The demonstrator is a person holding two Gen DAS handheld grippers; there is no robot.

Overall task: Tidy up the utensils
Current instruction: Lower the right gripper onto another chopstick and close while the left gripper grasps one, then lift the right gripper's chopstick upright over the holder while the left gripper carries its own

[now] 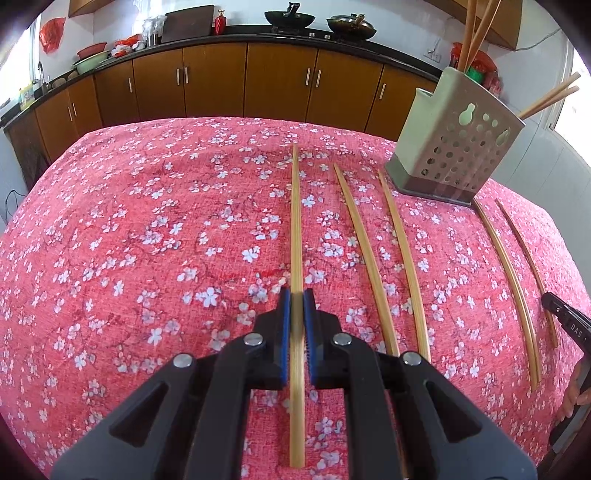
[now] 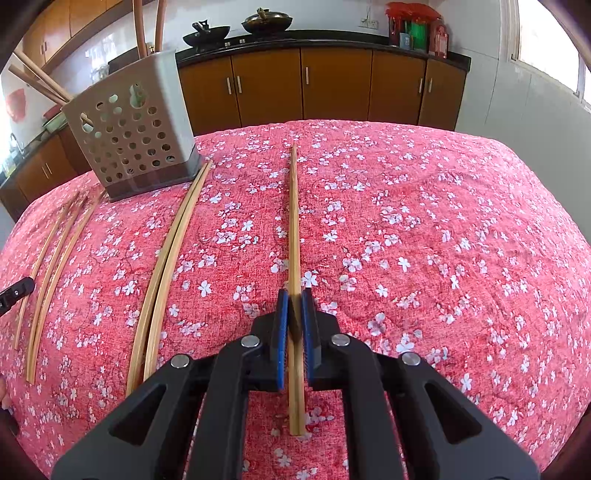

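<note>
My left gripper (image 1: pixel 296 295) is shut on a bamboo chopstick (image 1: pixel 295 221) that runs straight ahead over the red floral tablecloth (image 1: pixel 147 240). My right gripper (image 2: pixel 294 295) is shut on another bamboo chopstick (image 2: pixel 293 221), also pointing straight ahead. A grey perforated utensil holder (image 1: pixel 456 147) stands at the back right in the left wrist view, with several chopsticks standing in it; it also shows at the back left in the right wrist view (image 2: pixel 136 136). Several loose chopsticks (image 1: pixel 369 258) lie on the cloth right of my left gripper, and left of my right gripper (image 2: pixel 162 280).
Brown kitchen cabinets (image 1: pixel 221 81) and a dark counter with two woks (image 1: pixel 288 16) stand behind the table. The tip of the other gripper (image 1: pixel 565 317) shows at the right edge in the left wrist view. The table's far edge drops off near the holder.
</note>
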